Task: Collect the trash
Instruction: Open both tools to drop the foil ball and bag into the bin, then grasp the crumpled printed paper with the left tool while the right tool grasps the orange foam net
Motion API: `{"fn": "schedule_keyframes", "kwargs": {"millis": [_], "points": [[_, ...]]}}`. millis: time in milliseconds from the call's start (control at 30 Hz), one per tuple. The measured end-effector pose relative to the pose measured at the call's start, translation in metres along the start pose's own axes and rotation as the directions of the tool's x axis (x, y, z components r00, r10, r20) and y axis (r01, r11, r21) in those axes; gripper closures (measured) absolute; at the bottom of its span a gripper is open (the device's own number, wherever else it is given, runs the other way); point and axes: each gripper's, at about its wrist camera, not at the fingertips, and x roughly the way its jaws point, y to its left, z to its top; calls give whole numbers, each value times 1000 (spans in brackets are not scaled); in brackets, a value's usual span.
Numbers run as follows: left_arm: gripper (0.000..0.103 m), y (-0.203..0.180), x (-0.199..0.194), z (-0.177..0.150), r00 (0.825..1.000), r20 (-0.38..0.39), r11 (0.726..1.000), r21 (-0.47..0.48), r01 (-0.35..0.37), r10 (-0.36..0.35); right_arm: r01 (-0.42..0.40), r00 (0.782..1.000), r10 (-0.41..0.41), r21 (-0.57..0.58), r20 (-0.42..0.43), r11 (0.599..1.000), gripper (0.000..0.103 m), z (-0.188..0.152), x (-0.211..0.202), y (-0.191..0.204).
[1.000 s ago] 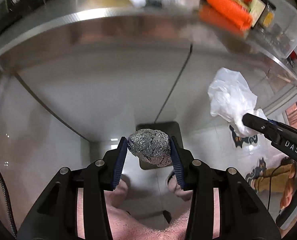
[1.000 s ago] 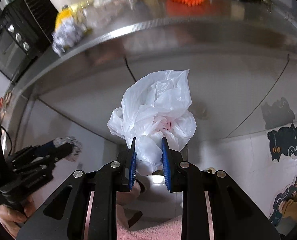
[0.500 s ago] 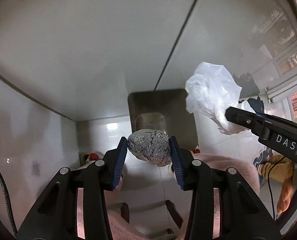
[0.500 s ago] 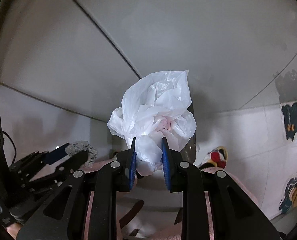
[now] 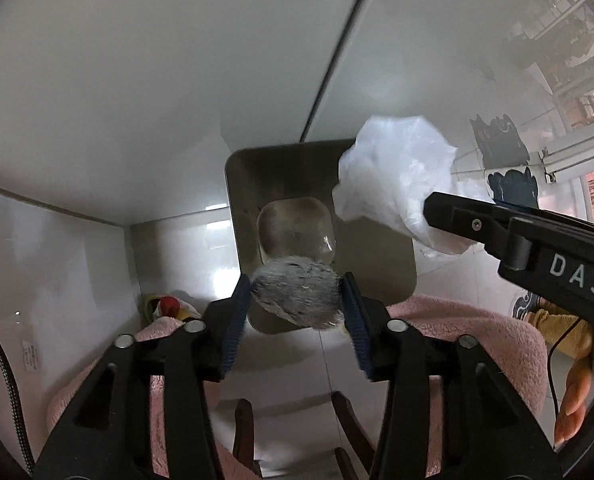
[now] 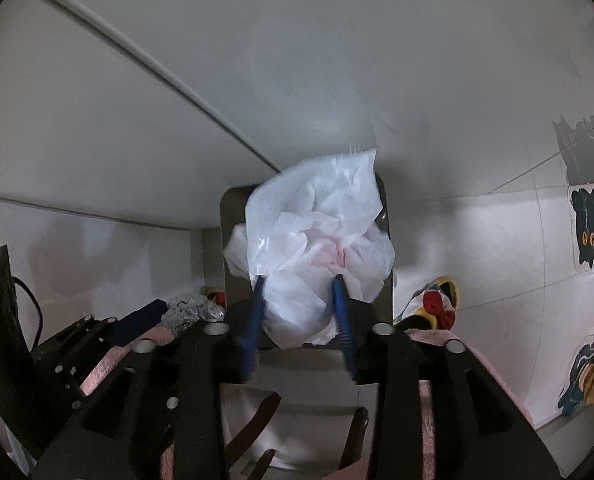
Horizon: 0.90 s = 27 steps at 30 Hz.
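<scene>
over the steel bin (image 5: 377,276), the left gripper (image 5: 297,300) opens around a light, crushable foil ball (image 5: 297,298); on its right, the right gripper (image 6: 299,312) opens around a soft, slippery plastic bag (image 6: 317,240), best pinched mid-bunch.

Both black two-finger grippers with blue pads, left gripper (image 5: 297,300) and right gripper (image 6: 299,304), point steeply downward side by side, jaws opening.
</scene>
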Motion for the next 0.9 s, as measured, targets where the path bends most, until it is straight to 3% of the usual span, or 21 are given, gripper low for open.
{"fn": "schedule_keyframes", "kwargs": {"millis": [33, 100, 200, 367, 567, 800, 900], "points": [[50, 6, -5, -5, 1000, 7, 1000, -6, 5, -5, -1, 1000, 1, 2, 9, 1000, 47, 2, -3, 0], [48, 9, -10, -7, 1000, 22, 1000, -12, -2, 3, -1, 1000, 1, 1, 26, 1000, 46, 1, -10, 4], [36, 13, -23, -8, 999, 49, 1000, -24, -4, 5, 12, 998, -11, -6, 61, 1000, 39, 2, -24, 8], [9, 18, -64, -14, 991, 134, 999, -41, -7, 12, 48, 985, -42, -27, 170, 998, 12, -8, -67, 8], [8, 26, -122, -29, 973, 228, 999, -45, -19, 29, 109, 941, -86, -52, 327, 993, 4, -29, -126, 18], [8, 27, -197, -45, 923, 379, 998, -38, -50, 61, 84, 911, -36, -100, 410, 991, 4, -47, -185, 36], [8, 26, -226, -46, 913, 403, 997, -43, -56, 69, 78, 908, -17, -128, 419, 989, 4, -51, -209, 44]]}}
